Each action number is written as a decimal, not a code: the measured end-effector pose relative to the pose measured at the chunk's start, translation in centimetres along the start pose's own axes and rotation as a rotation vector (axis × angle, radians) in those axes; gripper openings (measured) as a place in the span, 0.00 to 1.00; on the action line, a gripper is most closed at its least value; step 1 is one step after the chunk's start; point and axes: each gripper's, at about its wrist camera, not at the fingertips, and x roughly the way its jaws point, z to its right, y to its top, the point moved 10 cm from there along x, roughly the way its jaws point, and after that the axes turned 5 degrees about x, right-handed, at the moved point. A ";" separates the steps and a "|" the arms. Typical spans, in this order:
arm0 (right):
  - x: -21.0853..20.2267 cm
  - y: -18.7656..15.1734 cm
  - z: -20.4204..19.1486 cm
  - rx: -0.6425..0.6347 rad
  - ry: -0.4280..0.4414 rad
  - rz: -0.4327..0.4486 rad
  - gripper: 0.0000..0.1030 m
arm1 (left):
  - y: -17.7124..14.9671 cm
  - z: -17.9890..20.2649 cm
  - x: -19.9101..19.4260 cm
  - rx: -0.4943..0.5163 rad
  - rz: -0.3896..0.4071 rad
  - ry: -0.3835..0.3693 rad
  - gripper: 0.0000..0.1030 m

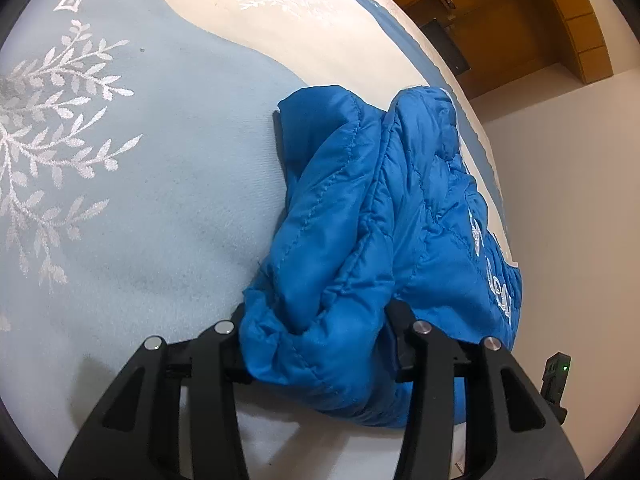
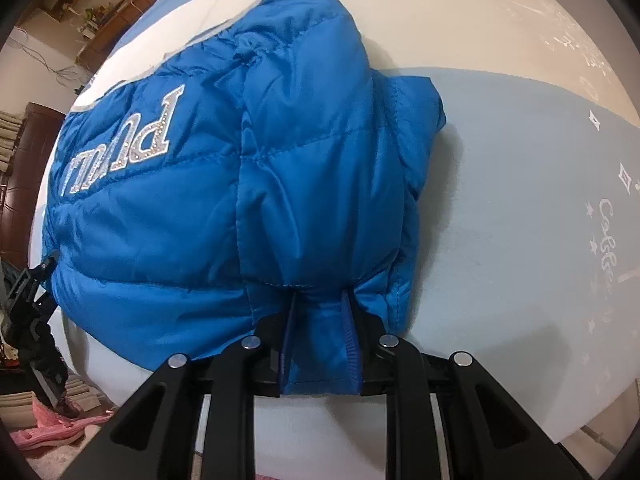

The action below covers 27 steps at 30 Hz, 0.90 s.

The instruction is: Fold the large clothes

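Right wrist view: jacket [image 2: 224, 184], blue quilted, bunched on bed [image 2: 520, 240], silver lettering toward 9 o'clock. Right gripper [image 2: 320, 344] clenched on ribbed hem fold at 6 o'clock, likely pinning that edge so the fold keeps its line. Left wrist view: jacket [image 1: 360, 240] from centre to 4 o'clock, beside leaf pattern [image 1: 48, 160] at 9. Left gripper [image 1: 320, 344] grasps a thick wad of fabric, jaws partly apart around the bulk.

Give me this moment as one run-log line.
stage: fold in progress | left gripper: shut on blue puffer jacket | right gripper: shut on jacket cuff | surface: bedspread
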 end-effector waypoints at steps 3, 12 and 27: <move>0.0 0.1 -0.1 0.002 0.010 0.006 0.21 | 0.1 0.1 -0.4 -0.032 0.006 -0.011 0.36; -2.5 -0.6 -0.5 0.000 0.050 0.040 0.31 | 0.5 5.4 -5.5 0.069 0.085 -0.043 0.26; -9.5 -0.6 -1.4 -0.086 0.053 0.162 0.34 | -1.8 25.5 -6.7 0.479 0.121 -0.119 0.26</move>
